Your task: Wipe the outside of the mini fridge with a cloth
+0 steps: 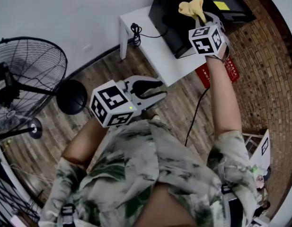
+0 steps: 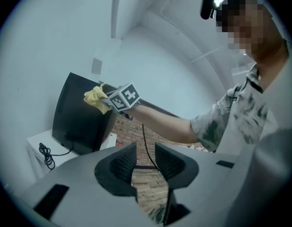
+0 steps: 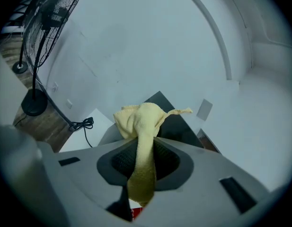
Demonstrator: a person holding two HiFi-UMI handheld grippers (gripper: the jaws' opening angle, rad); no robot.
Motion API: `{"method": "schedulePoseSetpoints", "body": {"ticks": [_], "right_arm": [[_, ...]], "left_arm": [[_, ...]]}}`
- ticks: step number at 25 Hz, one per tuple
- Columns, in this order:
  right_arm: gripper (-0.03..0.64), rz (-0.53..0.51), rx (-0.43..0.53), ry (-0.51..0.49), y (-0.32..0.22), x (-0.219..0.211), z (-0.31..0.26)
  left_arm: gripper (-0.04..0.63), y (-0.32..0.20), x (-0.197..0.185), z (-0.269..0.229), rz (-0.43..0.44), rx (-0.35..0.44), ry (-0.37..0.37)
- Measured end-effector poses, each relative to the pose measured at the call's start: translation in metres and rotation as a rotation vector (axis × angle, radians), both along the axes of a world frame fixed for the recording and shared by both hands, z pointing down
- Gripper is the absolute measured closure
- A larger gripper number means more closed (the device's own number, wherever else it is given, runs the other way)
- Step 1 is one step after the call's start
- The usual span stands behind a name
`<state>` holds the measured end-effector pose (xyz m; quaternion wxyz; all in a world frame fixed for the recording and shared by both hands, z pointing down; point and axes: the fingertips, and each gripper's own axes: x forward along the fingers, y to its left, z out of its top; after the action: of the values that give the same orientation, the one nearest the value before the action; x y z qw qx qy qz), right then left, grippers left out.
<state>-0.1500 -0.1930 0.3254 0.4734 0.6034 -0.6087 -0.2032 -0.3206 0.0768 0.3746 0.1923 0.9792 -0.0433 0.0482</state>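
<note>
The black mini fridge (image 1: 183, 18) stands on a white desk (image 1: 153, 51) against the pale wall. The right hand-held gripper (image 1: 200, 17) is raised to the fridge's top edge, and its jaws are clamped on a yellow cloth (image 1: 195, 7). In the right gripper view the cloth runs down between the two ribbed pads, bunches in a loose wad above them, and a tail hangs out below. The wad sits at the fridge's upper front corner; no view shows for sure whether it presses on the black surface or is just off it. The left hand-held gripper (image 1: 161, 90) is well apart from the fridge, low and close to the person's patterned shirt (image 1: 150, 174). Its jaws are a narrow gap apart and hold nothing; only the brick-patterned floor (image 2: 146, 183) shows between them. A coiled black power cord (image 1: 135, 31) lies on the desk just beside the fridge, at the corner nearest the wall. A red item (image 1: 231, 72) leans on the floor below the fridge's side of the desk. A pedestal fan (image 1: 27, 79) with a round black base stands on the floor, far from the fridge.
</note>
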Motion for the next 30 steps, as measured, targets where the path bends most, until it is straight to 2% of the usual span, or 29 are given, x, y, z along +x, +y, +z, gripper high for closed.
{"method": "schedulePoseSetpoints", "body": {"ticks": [8, 13, 21, 30], "right_arm": [[0.523, 0.039, -0.091, 0.013, -0.009, 0.004, 0.063], [0.523, 0.058, -0.175, 0.027, -0.013, 0.002, 0.109], [0.523, 0.066, -0.251, 0.009, -0.026, -0.006, 0.16], [0.523, 0.069, -0.381, 0.004, -0.028, -0.004, 0.225]], "left_arm": [[0.466, 0.003, -0.013, 0.01, -0.013, 0.002, -0.033], [0.466, 0.003, -0.018, 0.015, -0.028, -0.031, -0.028], [0.466, -0.011, -0.023, 0.017, -0.069, -0.033, -0.036], [0.466, -0.028, -0.025, 0.021, -0.103, -0.053, -0.031]]}}
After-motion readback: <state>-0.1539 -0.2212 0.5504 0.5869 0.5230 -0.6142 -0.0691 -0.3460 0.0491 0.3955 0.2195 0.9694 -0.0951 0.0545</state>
